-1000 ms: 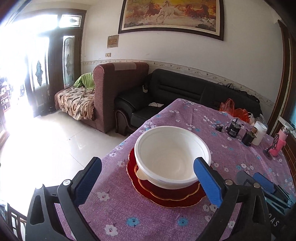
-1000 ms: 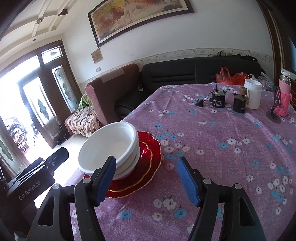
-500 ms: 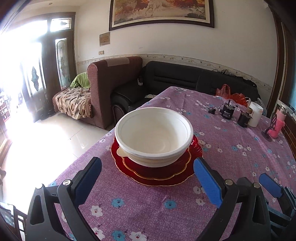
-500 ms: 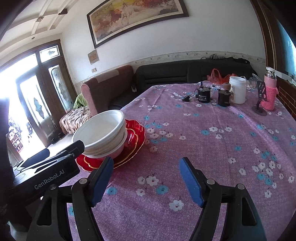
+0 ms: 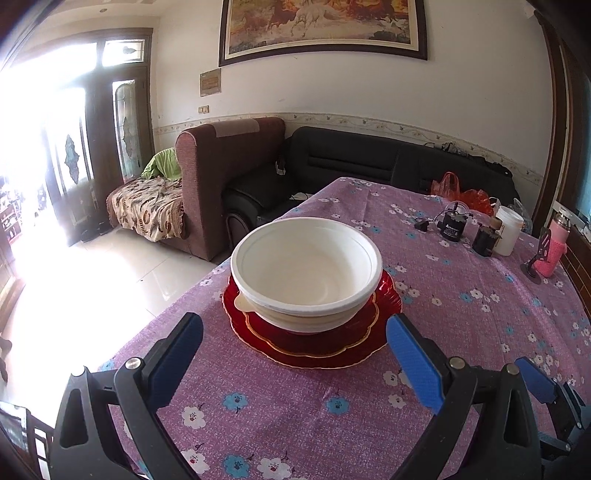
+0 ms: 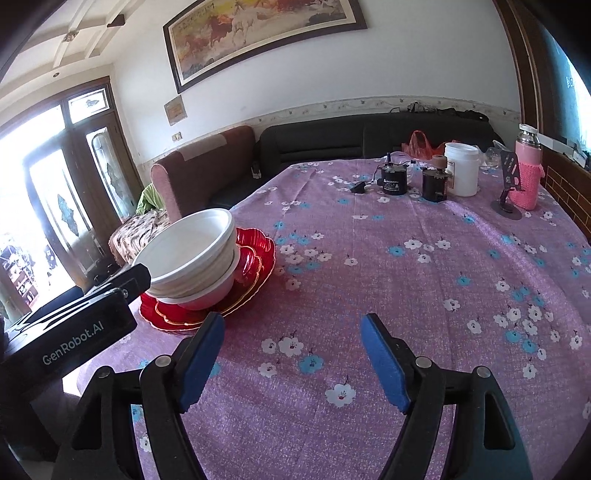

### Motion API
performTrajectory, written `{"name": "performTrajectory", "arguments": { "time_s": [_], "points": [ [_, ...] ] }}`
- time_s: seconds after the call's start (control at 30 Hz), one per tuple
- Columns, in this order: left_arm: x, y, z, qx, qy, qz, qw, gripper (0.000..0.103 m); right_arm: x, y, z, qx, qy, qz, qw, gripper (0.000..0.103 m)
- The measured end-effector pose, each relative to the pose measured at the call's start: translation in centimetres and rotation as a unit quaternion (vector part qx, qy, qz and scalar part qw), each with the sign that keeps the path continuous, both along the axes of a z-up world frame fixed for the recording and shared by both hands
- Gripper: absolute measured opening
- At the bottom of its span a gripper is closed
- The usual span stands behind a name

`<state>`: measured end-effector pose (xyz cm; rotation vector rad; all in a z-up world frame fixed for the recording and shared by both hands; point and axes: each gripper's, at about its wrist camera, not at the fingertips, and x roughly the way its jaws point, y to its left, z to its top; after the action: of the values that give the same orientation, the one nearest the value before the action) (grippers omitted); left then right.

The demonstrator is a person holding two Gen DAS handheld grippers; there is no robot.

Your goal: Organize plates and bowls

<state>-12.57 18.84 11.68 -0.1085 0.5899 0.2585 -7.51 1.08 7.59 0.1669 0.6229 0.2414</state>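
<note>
Stack: white foam bowls (image 5: pixel 306 269) nested on red scalloped glass plates (image 5: pixel 314 343), at 12 o'clock of left gripper (image 5: pixel 295 365); wide base keeps it steady.
Left gripper: jaws apart, empty.
Right gripper (image 6: pixel 291 362): jaws just been widening, nothing btw them, stack at 10 o'clock.
Table (image 6: pixel 406 258): purple floral cloth.

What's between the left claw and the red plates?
Nothing but bare flowery tablecloth lies between the left claw and the red plates, seen in the left wrist view.

A purple flowered tablecloth (image 6: pixel 424 280) covers the table. Toward two o'clock on it stand a white plastic jar (image 6: pixel 461 169), two small black cylindrical devices (image 6: pixel 394 179), a pink-sleeved flask (image 6: pixel 528 173) and a dark phone stand (image 6: pixel 509 184). At twelve o'clock runs a black sofa (image 5: pixel 369 162), at ten a brown armchair (image 5: pixel 225 166); a framed horse painting (image 5: pixel 321 26) hangs above.
</note>
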Motion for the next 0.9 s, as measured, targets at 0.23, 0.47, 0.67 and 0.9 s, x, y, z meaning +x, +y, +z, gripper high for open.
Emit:
{"name": "performTrajectory", "arguments": {
  "time_s": [0.23, 0.47, 0.67, 0.9],
  "points": [
    [-0.4, 0.9, 0.0, -0.004, -0.007, 0.006, 0.9999, 0.1, 0.0, 1.4, -0.3, -0.014, 0.005, 0.011, 1.0, 0.081],
    [-0.4, 1.3, -0.1, -0.008, -0.009, 0.006, 0.9999, 0.1, 0.3, 2.3, -0.9, -0.024, 0.015, 0.015, 0.999, 0.081],
    [-0.5, 1.7, -0.1, -0.01, -0.013, 0.008, 0.9998, 0.1, 0.5, 2.9, -1.1, -0.028, 0.019, 0.017, 0.999, 0.081],
    [-0.4, 1.9, -0.4, -0.012, -0.013, 0.007, 0.9998, 0.1, 0.5, 3.4, -1.5, -0.035, 0.023, 0.021, 0.999, 0.082]
  ]
}}
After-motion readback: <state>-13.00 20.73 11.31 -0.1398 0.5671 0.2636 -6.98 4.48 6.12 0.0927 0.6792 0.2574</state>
